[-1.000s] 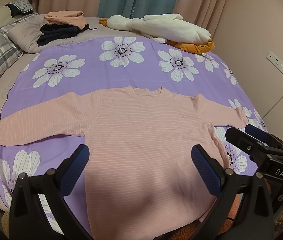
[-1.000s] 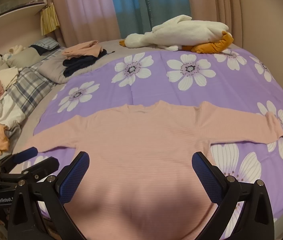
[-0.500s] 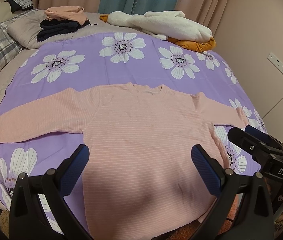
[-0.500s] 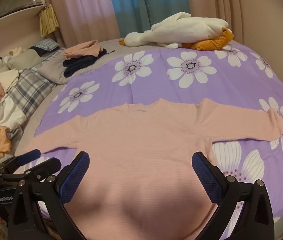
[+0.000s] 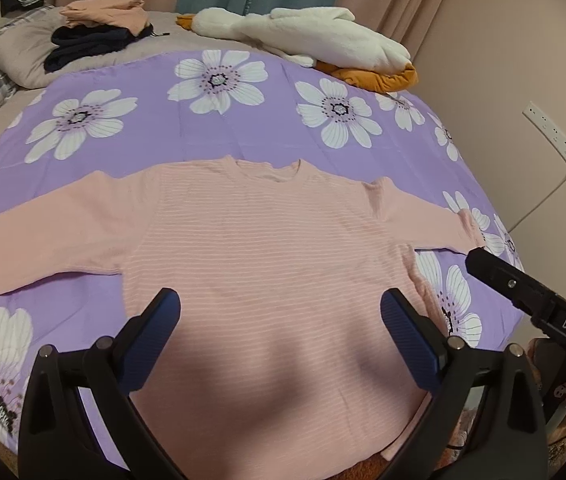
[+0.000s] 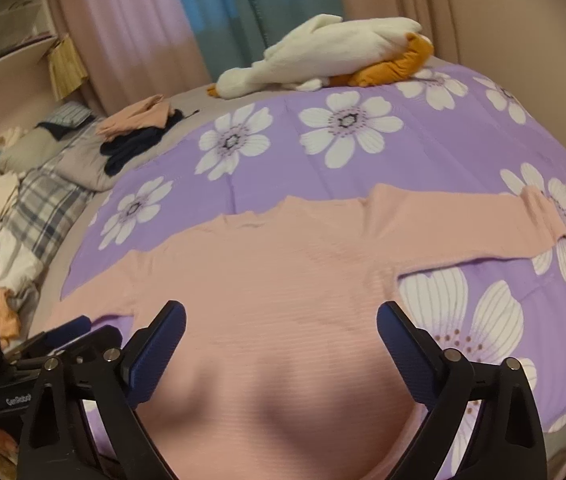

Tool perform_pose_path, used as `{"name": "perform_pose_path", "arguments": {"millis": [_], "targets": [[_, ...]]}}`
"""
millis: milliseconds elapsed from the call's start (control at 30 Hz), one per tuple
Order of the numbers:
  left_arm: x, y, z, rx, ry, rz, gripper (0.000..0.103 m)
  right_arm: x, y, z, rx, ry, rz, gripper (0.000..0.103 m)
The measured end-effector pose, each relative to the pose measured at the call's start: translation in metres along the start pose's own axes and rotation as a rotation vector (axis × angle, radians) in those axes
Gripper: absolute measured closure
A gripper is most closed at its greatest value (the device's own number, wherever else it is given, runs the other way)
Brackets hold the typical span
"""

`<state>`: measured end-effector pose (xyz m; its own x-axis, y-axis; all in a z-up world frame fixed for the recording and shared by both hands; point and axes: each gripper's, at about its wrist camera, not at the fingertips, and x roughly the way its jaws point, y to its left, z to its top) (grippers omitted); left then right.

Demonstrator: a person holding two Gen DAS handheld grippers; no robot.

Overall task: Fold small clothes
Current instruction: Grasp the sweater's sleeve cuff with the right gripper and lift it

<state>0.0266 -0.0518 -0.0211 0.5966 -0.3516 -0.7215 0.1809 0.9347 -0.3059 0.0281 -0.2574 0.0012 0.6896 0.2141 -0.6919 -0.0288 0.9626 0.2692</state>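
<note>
A pink long-sleeved shirt (image 5: 267, 248) with faint white stripes lies flat on the bed, front up, both sleeves spread out to the sides. My left gripper (image 5: 279, 304) hovers over its lower half, open, with nothing between the blue pads. In the right wrist view the same shirt (image 6: 283, 272) lies under my right gripper (image 6: 281, 312), whose jaws stand wide and are closing slightly, with only air between them. A finger (image 5: 499, 276) of the right gripper shows at the right edge of the left wrist view. The shirt's hem is hidden below both grippers.
A purple sheet with white flowers (image 5: 243, 128) covers the bed. At the far side lie a white plush goose (image 5: 323, 40) and a stack of folded clothes (image 5: 99, 20). Plaid bedding and loose clothes (image 6: 23, 216) lie left; a wall with a socket (image 5: 551, 136) stands right.
Both grippers have moved forward over the shirt, which now looks larger and nearer. The right wrist view has tilted, and its pads stand a little closer together.
</note>
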Motion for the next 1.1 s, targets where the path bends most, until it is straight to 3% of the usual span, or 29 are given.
{"name": "perform_pose_path", "arguments": {"millis": [133,233,500,600,833,967,1000,1033,1100], "targets": [[0.023,-0.002,0.004,-0.016,0.046,-0.017,0.008,-0.002,-0.025,0.005,0.06,-0.018,0.006,0.011],[0.04,-0.003,0.0,-0.023,0.081,-0.028,0.018,-0.003,-0.063,0.015,0.147,-0.034,-0.006,0.014],[0.085,0.003,-0.011,-0.063,0.166,-0.002,0.047,0.004,-0.23,0.022,0.517,-0.038,-0.231,0.038],[0.095,0.004,-0.012,-0.067,0.175,-0.004,0.051,0.01,-0.279,0.021,0.596,-0.047,-0.304,0.042],[0.115,0.006,-0.019,-0.09,0.215,-0.006,0.051,0.054,-0.355,0.024,0.811,-0.039,-0.274,0.044],[0.115,0.009,-0.02,-0.091,0.205,-0.011,0.051,0.072,-0.37,0.03,0.839,-0.074,-0.278,0.066],[0.115,0.01,-0.02,-0.097,0.204,-0.013,0.051,0.074,-0.371,0.033,0.835,-0.077,-0.283,0.084],[0.115,0.01,-0.02,-0.104,0.205,-0.017,0.051,0.076,-0.37,0.037,0.829,-0.074,-0.287,0.095],[0.113,0.013,-0.018,-0.119,0.203,-0.022,0.051,0.069,-0.37,0.04,0.821,-0.097,-0.296,0.097]]}}
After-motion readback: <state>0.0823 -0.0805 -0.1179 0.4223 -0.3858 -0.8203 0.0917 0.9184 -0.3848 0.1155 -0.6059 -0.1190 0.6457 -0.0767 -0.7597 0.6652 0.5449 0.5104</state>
